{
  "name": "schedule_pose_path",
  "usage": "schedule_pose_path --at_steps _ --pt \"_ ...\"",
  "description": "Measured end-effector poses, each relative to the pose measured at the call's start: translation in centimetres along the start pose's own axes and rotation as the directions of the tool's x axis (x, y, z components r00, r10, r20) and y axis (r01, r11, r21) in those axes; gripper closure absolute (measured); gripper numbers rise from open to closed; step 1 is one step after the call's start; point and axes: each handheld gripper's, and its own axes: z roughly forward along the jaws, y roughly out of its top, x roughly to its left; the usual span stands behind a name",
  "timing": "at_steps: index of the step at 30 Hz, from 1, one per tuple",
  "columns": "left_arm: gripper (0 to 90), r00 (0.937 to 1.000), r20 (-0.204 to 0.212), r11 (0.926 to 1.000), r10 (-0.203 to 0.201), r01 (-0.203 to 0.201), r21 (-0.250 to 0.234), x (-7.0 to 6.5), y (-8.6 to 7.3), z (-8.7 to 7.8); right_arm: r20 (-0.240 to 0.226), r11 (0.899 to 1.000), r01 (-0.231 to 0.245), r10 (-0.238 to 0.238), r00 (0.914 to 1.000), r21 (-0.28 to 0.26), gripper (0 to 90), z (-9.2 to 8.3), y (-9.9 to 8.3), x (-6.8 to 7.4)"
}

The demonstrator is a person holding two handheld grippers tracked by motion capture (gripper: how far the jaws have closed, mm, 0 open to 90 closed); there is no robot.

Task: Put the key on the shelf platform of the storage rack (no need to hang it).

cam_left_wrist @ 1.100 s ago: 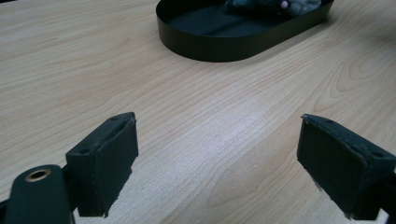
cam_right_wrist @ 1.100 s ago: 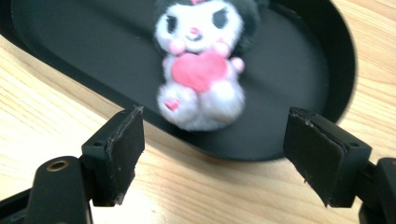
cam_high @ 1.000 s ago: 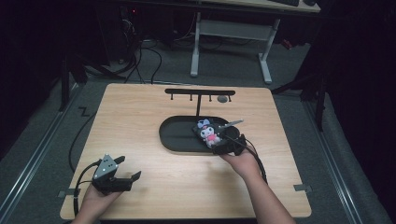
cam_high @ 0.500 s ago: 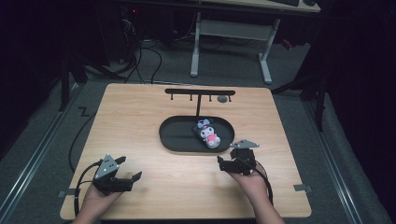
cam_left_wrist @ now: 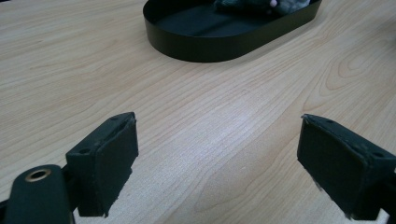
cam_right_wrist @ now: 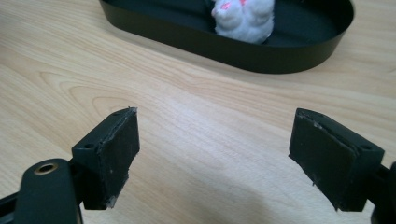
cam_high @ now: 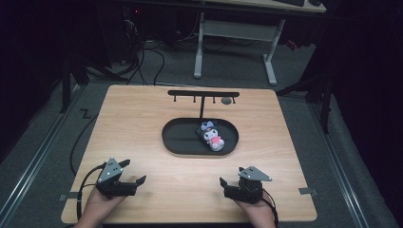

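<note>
Starting at the left, we see the left gripper (cam_high: 129,182) resting low at the near left of the table (cam_high: 142,123), jaws spread apart with nothing but bare wood between them (its own view confirms it). We read it as parked, out of the way.

Moving to the middle: the black oval tray (cam_high: 178,142) sits centre-far on the table, and the plush toy (cam_high: 212,136) lies inside its right half, touching the tray floor. Just behind the tray stands a black T-shaped rack (cam_high: 203,94) with small hooks.

On the right, the right gripper (cam_high: 231,184) sits at the near right edge, well apart from the tray. Its jaws have just been opening and stand wide with nothing between them; in the right gripper view the toy (cam_right_wrist: 245,16) lies beyond, in the tray (cam_right_wrist: 280,58). We judge the toy has been placed and both hands are at rest positions (task likely finished).

The surface is light wood grain, clean and flat. The room is dark, with grey floor, cables (cam_high: 142,61) at far left, and a white desk frame (cam_high: 235,35) behind.
</note>
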Motion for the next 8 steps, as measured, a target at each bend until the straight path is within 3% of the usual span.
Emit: schedule_pose_path --at_steps 8 --pt "13.3 1.0000 -0.001 1.0000 0.000 0.000 -0.005 -0.02 0.03 0.03 0.010 1.000 -0.004 0.004 0.9999 -0.011 16.2 0.13 -0.01 -0.19"
